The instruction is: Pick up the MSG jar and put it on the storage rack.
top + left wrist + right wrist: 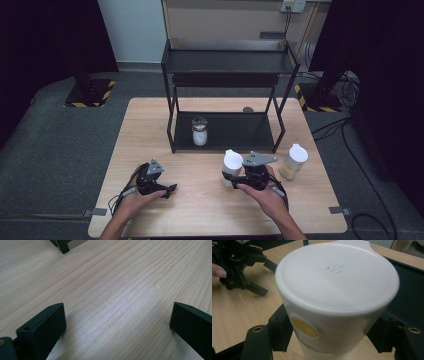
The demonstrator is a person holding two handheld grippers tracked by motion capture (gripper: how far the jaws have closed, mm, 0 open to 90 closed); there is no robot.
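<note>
Right now we hold a white-lidded jar (232, 165) between the jaws of our right gripper (239, 176), near the table's (210, 200) front edge, a little right of centre. In the right gripper view the jar (337, 297) sits squarely in the grip: one black jaw presses its side at about eight o'clock and the other at about four o'clock, just under the broad white lid, and a yellow round spot shows on the lid's skirt facing us. The jar stands upright, or close to it; whether its base touches the wood we cannot tell.

Our left gripper (167, 190) rests low over the table at roughly nine o'clock from the jar, well apart from it, with its jaws spread wide and only bare wood between them in the left gripper view (117, 322).

A second jar with a white lid (294, 161) stands near our right gripper at three o'clock from the held one. At twelve o'clock a black shelf rack (227, 65) stands at the table's far side, and a glass jar (199, 131) sits on its lower shelf.
</note>
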